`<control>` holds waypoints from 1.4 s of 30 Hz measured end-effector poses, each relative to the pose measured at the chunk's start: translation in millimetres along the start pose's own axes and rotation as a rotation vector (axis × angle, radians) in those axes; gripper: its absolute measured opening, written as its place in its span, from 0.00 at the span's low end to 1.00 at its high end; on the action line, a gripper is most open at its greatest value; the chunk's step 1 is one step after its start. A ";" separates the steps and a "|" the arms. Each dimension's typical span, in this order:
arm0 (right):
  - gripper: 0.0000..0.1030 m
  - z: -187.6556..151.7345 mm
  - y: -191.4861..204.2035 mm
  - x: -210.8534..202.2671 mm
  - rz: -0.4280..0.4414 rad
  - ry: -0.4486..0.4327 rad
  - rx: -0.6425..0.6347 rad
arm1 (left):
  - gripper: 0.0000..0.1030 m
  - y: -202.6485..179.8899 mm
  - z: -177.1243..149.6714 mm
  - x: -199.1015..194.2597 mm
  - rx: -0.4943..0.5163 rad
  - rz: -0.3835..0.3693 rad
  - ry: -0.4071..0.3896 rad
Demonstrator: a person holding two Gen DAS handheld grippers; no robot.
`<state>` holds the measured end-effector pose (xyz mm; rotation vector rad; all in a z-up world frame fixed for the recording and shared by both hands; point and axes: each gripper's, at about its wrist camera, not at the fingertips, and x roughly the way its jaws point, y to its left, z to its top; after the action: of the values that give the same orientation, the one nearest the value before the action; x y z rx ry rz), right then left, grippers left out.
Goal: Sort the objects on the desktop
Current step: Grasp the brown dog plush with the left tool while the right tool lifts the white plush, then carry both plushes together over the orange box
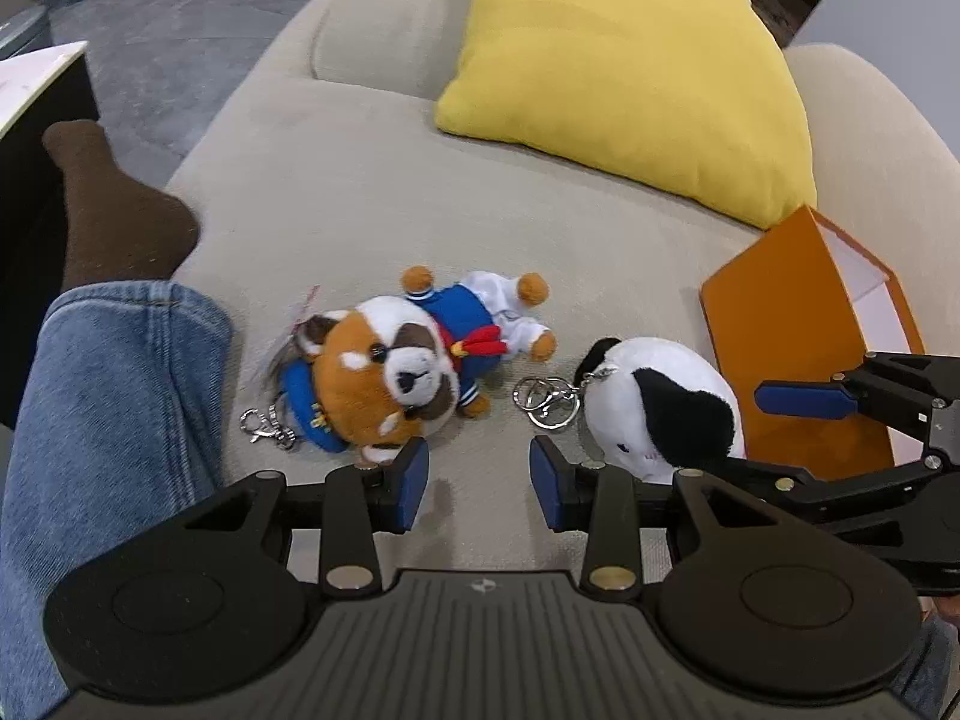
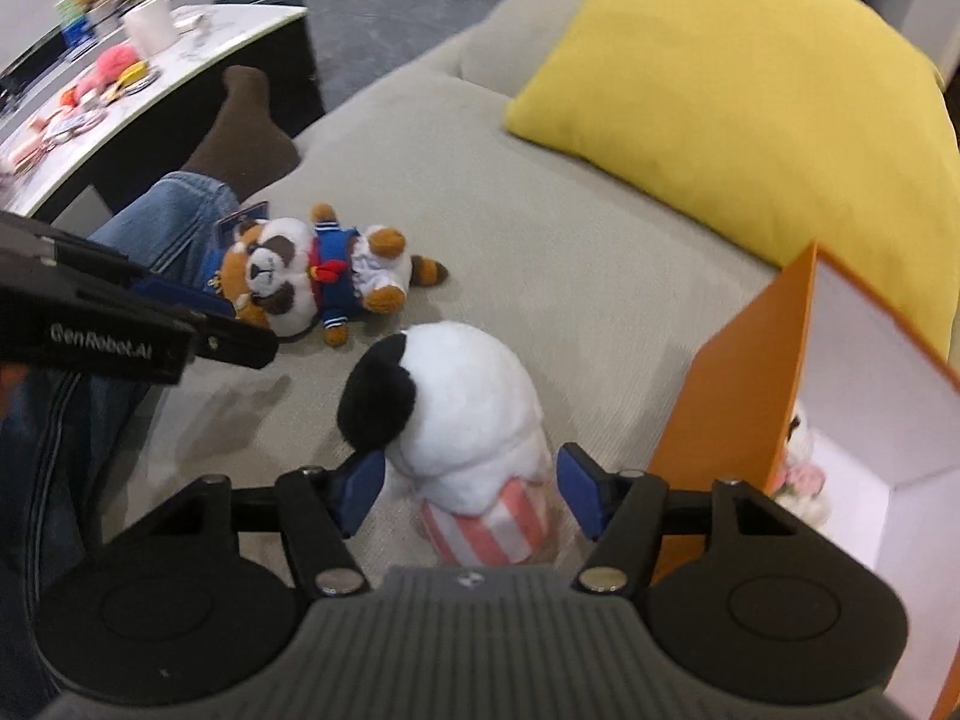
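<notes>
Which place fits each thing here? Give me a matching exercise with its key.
Things:
1. red panda plush
2. black-and-white plush
3. yellow cushion
4. orange box

Places:
A. between the open right hand-held gripper fingers
B. leaning on the sofa back
C. beside the jeans leg
D. at the right, open side showing white

Pairs: 1-C, 2-A, 3-B, 4-D

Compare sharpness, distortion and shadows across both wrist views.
Left wrist: sharp; fisheye bends the beige fabric sofa; soft shadow beneath the left hand-held gripper. Right wrist: slightly blurred, most on the white marble table; soft shadow beside the white-and-black plush toy.
</notes>
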<state>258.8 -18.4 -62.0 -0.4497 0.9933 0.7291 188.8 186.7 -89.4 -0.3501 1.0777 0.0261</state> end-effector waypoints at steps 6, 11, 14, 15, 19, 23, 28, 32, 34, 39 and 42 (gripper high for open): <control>0.57 0.3 22.2 -5.2 -0.023 -0.018 -0.139 | 0.43 6.4 -4.1 -14.1 0.003 0.007 -0.047; 0.59 0.1 37.5 14.2 -0.086 0.027 -0.216 | 0.49 1.8 -0.8 -22.0 0.143 0.100 -0.095; 0.63 2.4 35.1 26.2 -0.138 0.038 -0.221 | 0.57 -2.2 4.2 -18.6 0.266 0.122 -0.097; 0.64 3.2 32.9 30.6 -0.151 0.042 -0.211 | 0.57 -3.9 6.0 -15.0 0.308 0.132 -0.095; 0.63 9.3 15.6 43.2 -0.178 0.056 -0.146 | 0.62 -13.6 8.8 4.4 0.472 0.177 -0.086; 0.63 13.2 1.8 44.9 -0.140 0.055 -0.058 | 0.63 -18.0 14.5 25.7 0.569 0.204 -0.074; 0.63 15.7 -7.2 47.3 -0.115 0.063 -0.015 | 0.70 -11.7 21.8 40.4 0.589 0.167 -0.057; 0.63 16.6 -8.5 46.8 -0.105 0.061 0.011 | 0.70 -8.4 22.4 44.0 0.577 0.128 -0.044; 0.63 17.0 -9.6 47.3 -0.103 0.060 0.021 | 0.69 -9.1 23.4 54.3 0.559 0.111 0.019; 0.61 15.3 -11.7 44.7 -0.095 0.046 0.044 | 0.61 -2.4 24.5 57.1 0.463 0.096 0.024; 0.58 13.1 -15.1 40.1 -0.076 0.030 0.081 | 0.58 2.8 23.2 48.8 0.390 0.086 0.015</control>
<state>291.3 -6.4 -90.4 -0.4262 1.0244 0.6131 231.5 188.9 -122.5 0.0475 1.0848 -0.1090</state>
